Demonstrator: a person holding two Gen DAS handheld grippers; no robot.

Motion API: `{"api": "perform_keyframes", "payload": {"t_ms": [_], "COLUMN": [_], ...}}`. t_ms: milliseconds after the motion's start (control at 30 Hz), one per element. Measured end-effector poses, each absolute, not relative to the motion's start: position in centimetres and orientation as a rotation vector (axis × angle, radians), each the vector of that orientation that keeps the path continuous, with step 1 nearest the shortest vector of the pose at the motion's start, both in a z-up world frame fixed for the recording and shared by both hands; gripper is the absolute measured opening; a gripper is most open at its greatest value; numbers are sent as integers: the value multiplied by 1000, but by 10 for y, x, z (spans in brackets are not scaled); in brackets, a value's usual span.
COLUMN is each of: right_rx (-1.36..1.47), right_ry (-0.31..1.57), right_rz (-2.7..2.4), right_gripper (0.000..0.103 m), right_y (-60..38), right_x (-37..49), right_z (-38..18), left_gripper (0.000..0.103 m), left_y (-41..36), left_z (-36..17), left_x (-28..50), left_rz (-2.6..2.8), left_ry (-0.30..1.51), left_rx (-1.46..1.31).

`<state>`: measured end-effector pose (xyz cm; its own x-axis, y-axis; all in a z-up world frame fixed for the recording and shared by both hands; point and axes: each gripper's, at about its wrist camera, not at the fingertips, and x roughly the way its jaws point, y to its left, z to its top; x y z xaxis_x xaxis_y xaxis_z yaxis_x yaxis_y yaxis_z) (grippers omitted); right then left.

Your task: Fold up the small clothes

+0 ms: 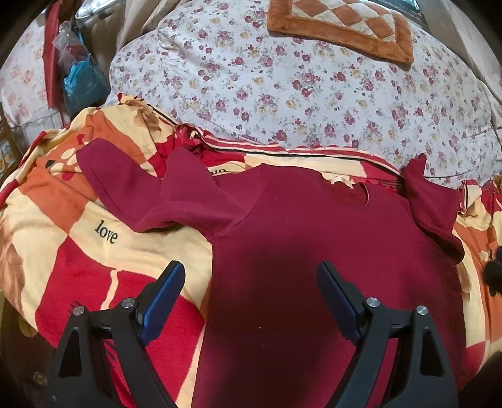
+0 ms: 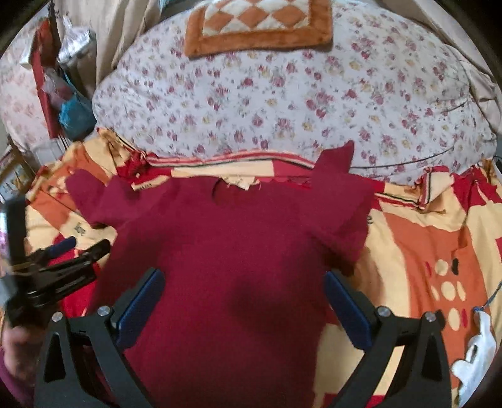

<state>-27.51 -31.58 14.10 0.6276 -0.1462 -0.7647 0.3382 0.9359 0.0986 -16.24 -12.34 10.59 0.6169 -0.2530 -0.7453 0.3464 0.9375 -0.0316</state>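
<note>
Across the middle of both views: a dark red top (image 1: 313,251) lies spread flat on a bed, on a red, orange and cream patterned cover (image 1: 94,251); neckline toward the upper edge of the frame
Sleeves: short; the one at the left of the frame lies folded over itself in soft ridges; the one at the right stands up in a rumpled peak
Fabric: plain, without print; a dark shadow falls on its middle
Left claw (image 1: 251,276): spread wide, holding nothing, blue pads above the top's left edge at the lower part of the frame
Right claw (image 2: 244,282): spread wide, empty, above the top's lower body
Writing: "love" (image 1: 106,231) in black on a cream patch of the cover, left of the top; other lettering near the neckline is too small to read
Behind: a floral quilt (image 1: 282,88) with an orange-and-white checked cushion (image 1: 342,22) at the upper edge
Hidden: the hem is cut off by the lower frame edge; the right view is blurred
</note>
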Motion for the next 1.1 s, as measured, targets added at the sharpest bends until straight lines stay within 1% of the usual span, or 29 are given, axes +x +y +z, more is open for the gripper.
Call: {"api": "perform_keyframes", "payload": {"t_ms": [367, 800, 1100], "right_rx": [258, 279, 273], "right_ry": [903, 953, 963], "right_rz": [-314, -334, -336], "right_gripper": [103, 103, 103], "right_y": [-308, -315, -313], "right_x": [-239, -220, -214], "right_z": [102, 77, 71], "left_gripper": [68, 68, 68], "left_y": [-125, -133, -134], "left_z": [90, 81, 77], "left_x": [-153, -147, -145], "left_rz": [-342, -343, -341], "left_ry": [876, 897, 901], "left_rx": [99, 98, 102]}}
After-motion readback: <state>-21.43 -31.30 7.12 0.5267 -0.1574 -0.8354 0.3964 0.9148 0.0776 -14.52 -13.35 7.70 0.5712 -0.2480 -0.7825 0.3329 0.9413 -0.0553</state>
